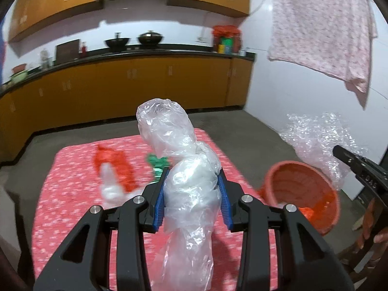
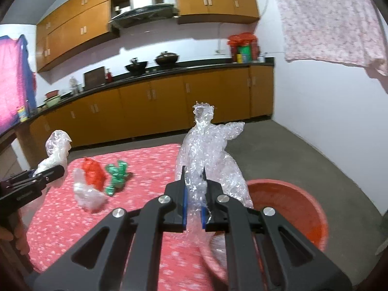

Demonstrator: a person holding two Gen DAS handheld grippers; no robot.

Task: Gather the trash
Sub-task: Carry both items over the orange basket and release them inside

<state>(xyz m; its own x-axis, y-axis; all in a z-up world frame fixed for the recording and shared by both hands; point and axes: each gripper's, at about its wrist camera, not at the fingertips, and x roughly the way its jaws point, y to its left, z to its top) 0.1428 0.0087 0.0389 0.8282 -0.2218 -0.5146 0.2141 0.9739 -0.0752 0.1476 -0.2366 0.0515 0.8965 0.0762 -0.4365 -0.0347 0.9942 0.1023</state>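
Observation:
My left gripper (image 1: 192, 177) is shut on a crumpled clear plastic bag (image 1: 179, 150), held above the red patterned tablecloth (image 1: 72, 206). My right gripper (image 2: 194, 173) is shut on a bundle of bubble wrap (image 2: 208, 145), held above the rim of the red basin (image 2: 303, 208). The basin (image 1: 303, 186) sits off the table's right edge with some scraps inside. On the cloth lie a red wrapper (image 2: 93, 173), a clear plastic scrap (image 2: 87, 196) and a green crumpled wrapper (image 2: 116, 175). In the left wrist view the right gripper (image 1: 339, 152) and its bubble wrap (image 1: 322, 140) show at the right.
Yellow kitchen cabinets (image 2: 169, 97) and a dark counter with pots run along the back wall. A pale patterned cloth (image 1: 322, 29) hangs at the upper right. Grey concrete floor (image 2: 291, 150) lies beyond the table. A person's hand (image 1: 373, 237) shows at the right edge.

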